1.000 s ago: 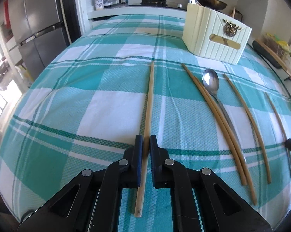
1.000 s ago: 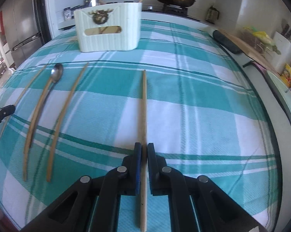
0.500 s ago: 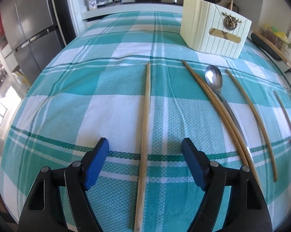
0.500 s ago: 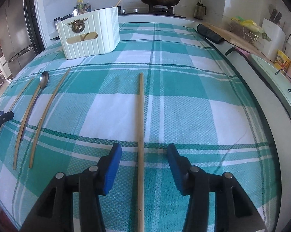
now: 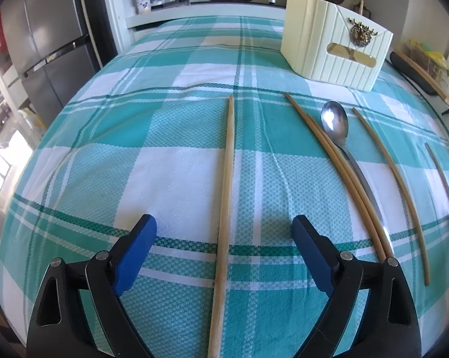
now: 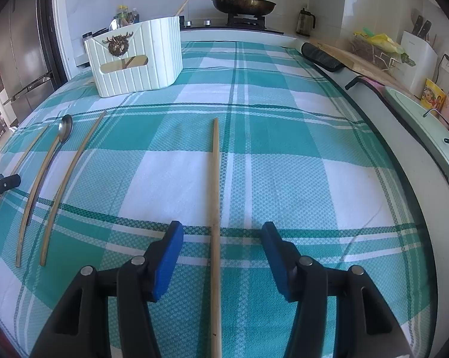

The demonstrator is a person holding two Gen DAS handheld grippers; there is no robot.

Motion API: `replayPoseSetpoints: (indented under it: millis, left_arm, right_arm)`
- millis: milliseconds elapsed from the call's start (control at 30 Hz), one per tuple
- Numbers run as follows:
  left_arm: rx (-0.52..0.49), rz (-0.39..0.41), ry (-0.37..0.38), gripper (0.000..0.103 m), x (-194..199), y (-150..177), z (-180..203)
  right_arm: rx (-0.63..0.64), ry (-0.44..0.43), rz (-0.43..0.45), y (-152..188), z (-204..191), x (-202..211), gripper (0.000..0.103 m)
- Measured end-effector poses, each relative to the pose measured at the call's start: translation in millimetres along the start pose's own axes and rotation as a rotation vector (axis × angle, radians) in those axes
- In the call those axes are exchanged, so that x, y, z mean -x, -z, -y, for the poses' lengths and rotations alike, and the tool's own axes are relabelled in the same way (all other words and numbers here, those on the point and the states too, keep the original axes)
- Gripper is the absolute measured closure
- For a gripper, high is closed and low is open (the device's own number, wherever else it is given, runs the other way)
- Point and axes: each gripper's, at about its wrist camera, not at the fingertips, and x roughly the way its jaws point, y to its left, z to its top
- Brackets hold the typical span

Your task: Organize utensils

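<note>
Blue pads frame each view. The left gripper (image 5: pixel 224 229) tilts down over the teal-and-white checked tablecloth (image 5: pixel 170 179), its jaws having just been opening, now wide apart with a wooden chopstick (image 5: pixel 226 197) lying untouched between them. The right gripper (image 6: pixel 222 235) tilts down likewise, jaws just opened partway, and a second chopstick (image 6: pixel 215 208) lies lengthwise between its pads, touching neither.

To the left gripper's right lie a pair of chopsticks (image 5: pixel 341 173) side by side, a metal spoon (image 5: pixel 335 122) whose handle runs just beside them, and another single chopstick (image 5: pixel 394 176), each apart from its neighbour. Bare cloth stretches to the left gripper's left as far as the table edge, and in the right view to the right up to the dark-edged counter rim (image 6: pixel 382 149).

Farther back stands the cream utensil holder (image 5: pixel 335 47), upright, well beyond the chopstick tips, with open cloth between.
</note>
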Motion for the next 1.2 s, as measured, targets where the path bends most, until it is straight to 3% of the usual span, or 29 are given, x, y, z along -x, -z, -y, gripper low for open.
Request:
replayPoseSetpoints:
  millis: [300, 467, 567, 800, 1033, 1167, 1200]
  left_arm:
    - [-0.004, -0.007, 0.009, 0.01, 2, 3, 0]
    - [-0.035, -0.044, 0.109, 0.01, 12, 5, -10]
    - [-0.065, -0.054, 0.162, 0.01, 16, -3, -18]
    - [-0.134, -0.116, 0.183, 0.012, -4, -37, -27]
    - [-0.175, -0.172, 0.163, 0.021, -33, -74, -29]
    - [-0.195, -0.212, 0.154, 0.04, -50, -92, -23]
    - [-0.2, -0.221, 0.15, 0.041, -55, -95, -21]
  right_arm:
    - [0.0, -0.001, -0.001, 0, 0, 0, 0.047]
    - [-0.011, -0.019, -0.012, -1, 4, 2, 0.045]
    - [-0.014, -0.036, -0.043, -3, 8, 3, 0.044]
    - [-0.032, -0.122, -0.15, -19, 20, -2, 0.044]
    - [0.089, -0.124, -0.239, -44, 11, -23, 0.044]
    - [0.134, -0.105, -0.247, -63, 5, -40, 0.045]
    - [0.133, -0.106, -0.249, -69, 5, -46, 0.045]
